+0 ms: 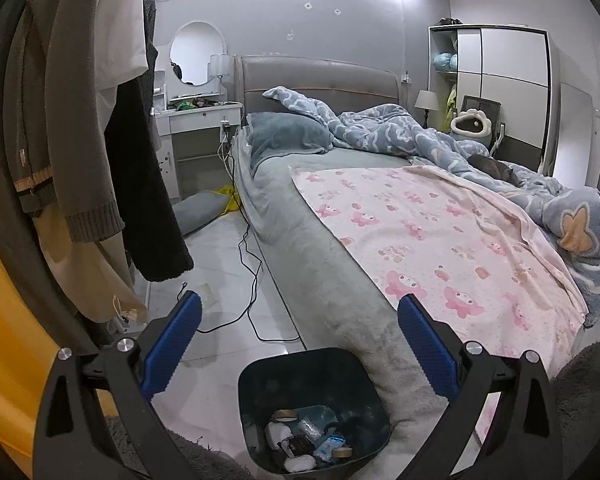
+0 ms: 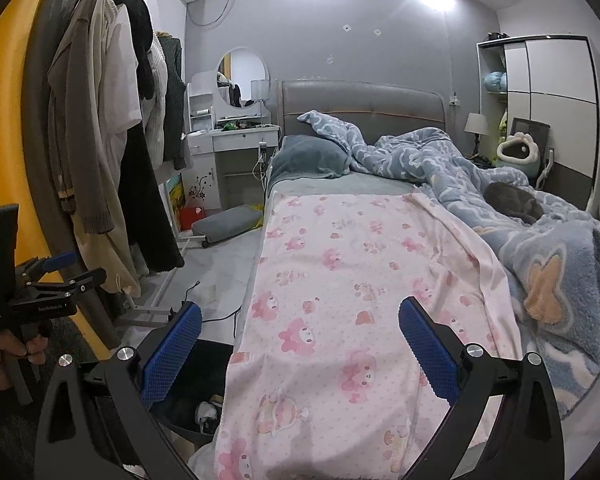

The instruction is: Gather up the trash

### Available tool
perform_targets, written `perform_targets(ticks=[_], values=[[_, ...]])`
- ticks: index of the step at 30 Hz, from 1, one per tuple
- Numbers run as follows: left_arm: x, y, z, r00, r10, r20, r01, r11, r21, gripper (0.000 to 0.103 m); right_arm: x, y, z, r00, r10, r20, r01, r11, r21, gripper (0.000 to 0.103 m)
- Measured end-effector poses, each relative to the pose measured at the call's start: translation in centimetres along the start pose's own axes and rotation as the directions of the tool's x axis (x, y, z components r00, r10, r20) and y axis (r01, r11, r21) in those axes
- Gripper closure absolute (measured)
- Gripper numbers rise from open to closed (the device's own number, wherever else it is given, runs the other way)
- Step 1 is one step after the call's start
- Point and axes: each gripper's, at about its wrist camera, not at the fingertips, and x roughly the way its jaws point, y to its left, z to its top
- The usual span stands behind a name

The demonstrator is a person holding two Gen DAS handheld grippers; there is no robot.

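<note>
A dark bin [image 1: 260, 384] stands on the floor at the bed's near left corner, holding several pieces of trash [image 1: 300, 440]: wrappers, tape rolls, white wads. My left gripper [image 1: 300, 324] is open and empty above the bin. My right gripper [image 2: 300, 332] is open and empty over the pink sheet [image 2: 340, 264] on the bed. The bin [image 2: 204, 364] shows in part at the lower left of the right wrist view. The left gripper [image 2: 48, 268] also shows there at the far left, held in a hand.
The bed [image 1: 300, 240] fills the right side, with a blue blanket [image 1: 440, 136] and a grey cat [image 2: 512, 200] on it. Clothes hang on a rack [image 1: 80, 120] at left. A black cable [image 1: 252, 272] and a small scrap [image 1: 208, 292] lie on the floor. A vanity desk [image 1: 200, 120] stands behind.
</note>
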Motion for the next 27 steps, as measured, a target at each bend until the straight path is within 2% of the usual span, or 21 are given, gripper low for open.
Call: perform_targets(ticks=[7,27], values=[[0.18,0.11,-0.02,1.0,-0.006,-0.004,0.005,1.0,-0.006,0.003,0.07,0.4,-0.01,1.0,0.003,-0.005,-0.003,0.999,-0.032,0.003],[0.19,0.11,-0.12,1.0,-0.003,-0.004,0.003,1.0,-0.003,0.003,0.14,0.27,0.11,1.0,0.01,-0.01,-0.011,1.0,-0.029,0.003]])
